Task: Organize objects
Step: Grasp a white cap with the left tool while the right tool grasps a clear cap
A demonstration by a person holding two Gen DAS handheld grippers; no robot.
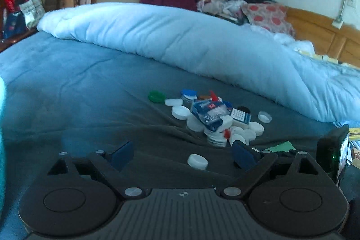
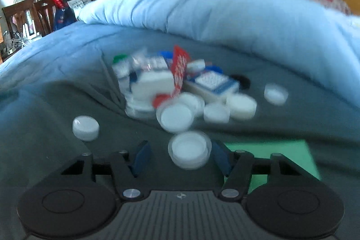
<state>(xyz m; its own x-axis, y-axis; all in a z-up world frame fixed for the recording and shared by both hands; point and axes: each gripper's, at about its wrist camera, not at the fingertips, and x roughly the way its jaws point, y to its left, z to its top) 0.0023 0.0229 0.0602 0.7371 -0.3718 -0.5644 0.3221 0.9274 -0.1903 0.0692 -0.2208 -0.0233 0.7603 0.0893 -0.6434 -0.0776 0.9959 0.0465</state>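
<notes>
Now the right gripper (image 2: 180, 158) has a white cap (image 2: 189, 149) between its blue pads; the right pad looks near or touching, the left one stands clear, so no grip yet. Beside it lies a green sheet (image 2: 270, 154); beyond, the jumbled pile (image 2: 180, 87) on the grey bedspread (image 2: 45, 127). The left gripper (image 1: 182, 153) is spread wide and empty, a lone white cap (image 1: 198, 161) between its fingers. This looks like the picking step; next, pinching the cap squarely. Blur hides the pile's details.

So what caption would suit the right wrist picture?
Right gripper open around a white cap near a heap of caps on a grey bedsheet.
</notes>
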